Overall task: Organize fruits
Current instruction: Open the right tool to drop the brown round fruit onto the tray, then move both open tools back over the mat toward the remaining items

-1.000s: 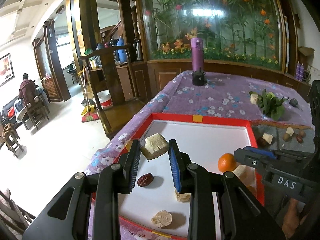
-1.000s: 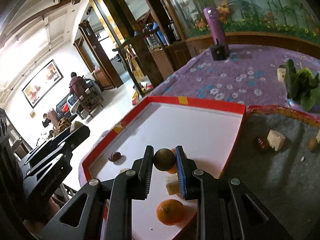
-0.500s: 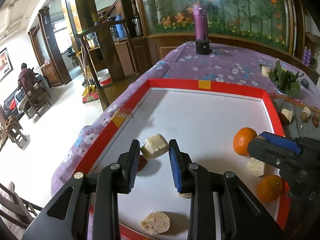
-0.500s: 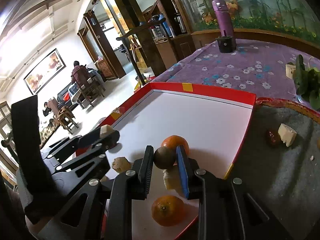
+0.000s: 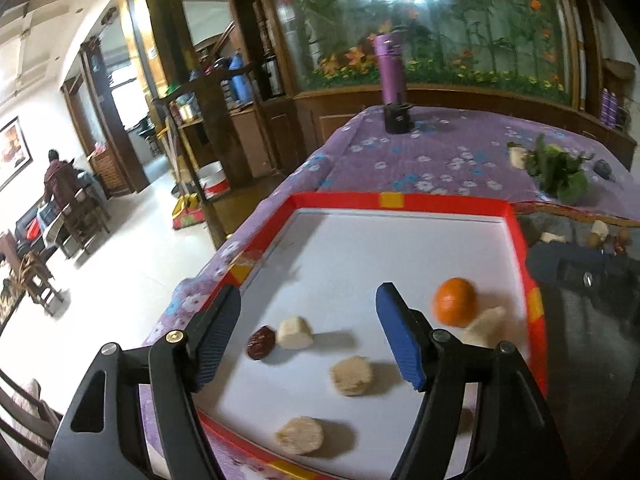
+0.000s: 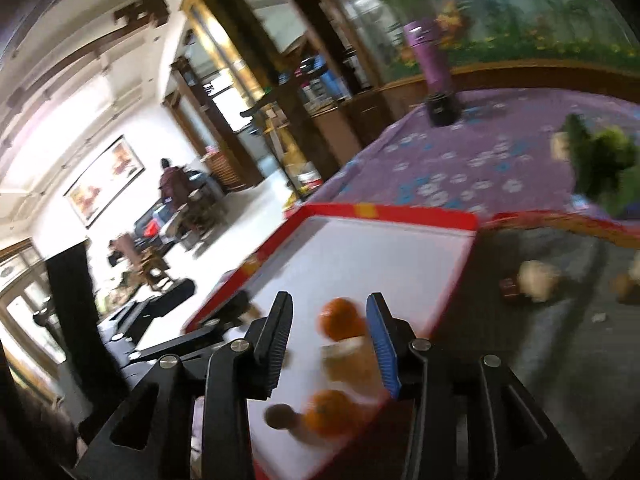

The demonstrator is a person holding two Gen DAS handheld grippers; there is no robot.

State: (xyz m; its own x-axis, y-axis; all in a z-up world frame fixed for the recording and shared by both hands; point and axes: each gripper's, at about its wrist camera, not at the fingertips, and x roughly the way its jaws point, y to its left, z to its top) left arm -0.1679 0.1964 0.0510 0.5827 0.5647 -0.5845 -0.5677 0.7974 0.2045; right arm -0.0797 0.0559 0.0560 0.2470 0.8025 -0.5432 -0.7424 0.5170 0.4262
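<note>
Purple flowered tablecloth [image 5: 440,156], red-rimmed white tray [image 5: 400,201] on it. Left gripper [image 5: 308,332] now spread wide and empty; the pale chunk [image 5: 295,333] it pinched a moment ago lies on the tray touching a red date [image 5: 261,343]. Right gripper [image 6: 330,340] also wide, empty; its dark round fruit [image 6: 279,415] has dropped beside an orange [image 6: 326,416]. Right view blurred.

The right wrist view is smeared by motion: below the right gripper [image 6: 330,340], a small dark round fruit [image 6: 279,415], perhaps a plum, blurs against an orange [image 6: 329,412]. The tray [image 6: 404,214] runs off the bottom edge.
</note>
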